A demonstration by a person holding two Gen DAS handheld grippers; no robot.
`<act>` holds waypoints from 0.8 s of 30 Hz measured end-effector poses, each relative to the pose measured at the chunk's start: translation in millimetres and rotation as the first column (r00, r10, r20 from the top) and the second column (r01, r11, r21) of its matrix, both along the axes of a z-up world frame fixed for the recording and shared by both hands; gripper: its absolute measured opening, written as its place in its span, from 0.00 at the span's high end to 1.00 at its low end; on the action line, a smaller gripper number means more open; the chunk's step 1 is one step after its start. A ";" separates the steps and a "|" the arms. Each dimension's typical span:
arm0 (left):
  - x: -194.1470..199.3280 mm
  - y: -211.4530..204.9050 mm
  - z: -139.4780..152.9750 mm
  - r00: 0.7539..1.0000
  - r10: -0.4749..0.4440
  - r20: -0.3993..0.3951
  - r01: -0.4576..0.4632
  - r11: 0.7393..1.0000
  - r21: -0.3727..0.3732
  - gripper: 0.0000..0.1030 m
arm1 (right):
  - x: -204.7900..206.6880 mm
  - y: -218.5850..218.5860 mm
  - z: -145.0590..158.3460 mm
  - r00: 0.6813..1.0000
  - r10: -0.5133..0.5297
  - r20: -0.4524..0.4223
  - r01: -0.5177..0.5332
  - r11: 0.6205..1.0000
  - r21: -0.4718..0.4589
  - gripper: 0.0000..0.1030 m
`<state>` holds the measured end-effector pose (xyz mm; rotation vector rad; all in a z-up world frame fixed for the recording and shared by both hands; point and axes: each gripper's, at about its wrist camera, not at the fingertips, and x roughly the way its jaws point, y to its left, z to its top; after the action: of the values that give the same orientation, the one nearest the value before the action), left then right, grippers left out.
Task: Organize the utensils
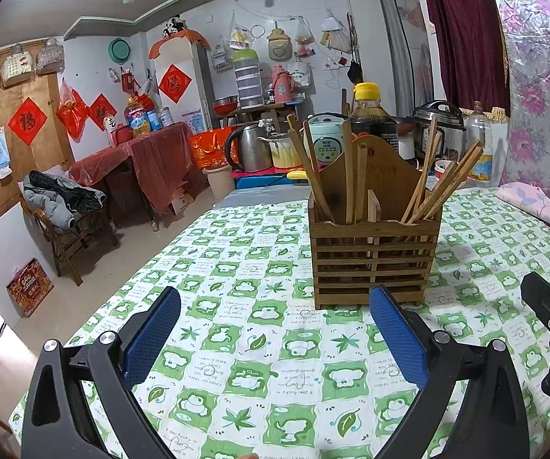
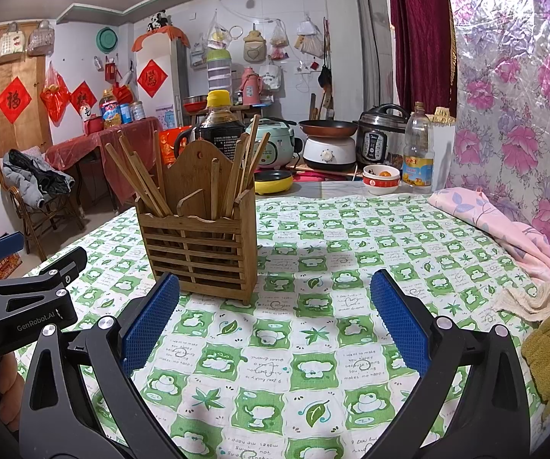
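Note:
A slatted wooden utensil holder (image 1: 374, 256) (image 2: 202, 252) stands upright on the green-and-white patterned cloth (image 1: 259, 344) (image 2: 313, 344). Several wooden chopsticks (image 1: 311, 170) (image 2: 141, 181) lean out of its two compartments. My left gripper (image 1: 275, 298) is open just in front of the holder, with nothing between its blue pads (image 1: 152, 336). My right gripper (image 2: 275, 283) is also open and empty, to the right of the holder's front corner. The left gripper's body (image 2: 22, 306) shows at the left edge of the right wrist view.
A soy sauce bottle (image 1: 370, 114) (image 2: 219, 122) stands behind the holder. Rice cookers, a kettle (image 1: 248, 149), a pan (image 2: 328, 128), a bowl (image 2: 382, 179) and an oil bottle (image 2: 418, 153) crowd the far table. Pink fabric (image 2: 504, 225) lies at the right; a chair with clothes (image 1: 57, 206) sits left.

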<state>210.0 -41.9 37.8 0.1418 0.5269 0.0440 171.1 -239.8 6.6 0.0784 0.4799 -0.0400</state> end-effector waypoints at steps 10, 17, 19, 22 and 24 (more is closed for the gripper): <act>-0.1 0.1 -0.4 1.000 0.000 0.000 0.000 1.000 0.001 0.06 | 0.0 -0.5 0.3 1.000 0.000 0.000 0.000 1.000 0.000 0.06; 0.5 0.5 -3.6 1.000 -0.027 -0.016 0.026 1.000 -0.011 0.06 | -0.3 -0.3 -0.3 1.000 0.000 0.000 0.000 1.000 0.002 0.06; -0.3 0.4 -3.8 1.000 -0.014 -0.005 0.014 1.000 -0.003 0.06 | -0.3 -0.4 -0.2 1.000 0.000 0.001 0.000 1.000 0.002 0.06; -3.5 0.8 -3.3 1.000 -0.013 0.012 0.013 1.000 -0.002 0.06 | -0.2 -1.4 0.0 1.000 -0.001 0.001 0.001 1.000 0.003 0.06; -5.0 0.7 -2.4 1.000 -0.014 0.021 0.014 1.000 0.000 0.06 | -0.2 -1.4 -0.1 1.000 -0.001 0.000 0.001 1.000 0.002 0.06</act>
<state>205.0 -41.3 35.4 0.1452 0.5046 0.0318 171.0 -241.3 6.5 0.0808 0.4802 -0.0400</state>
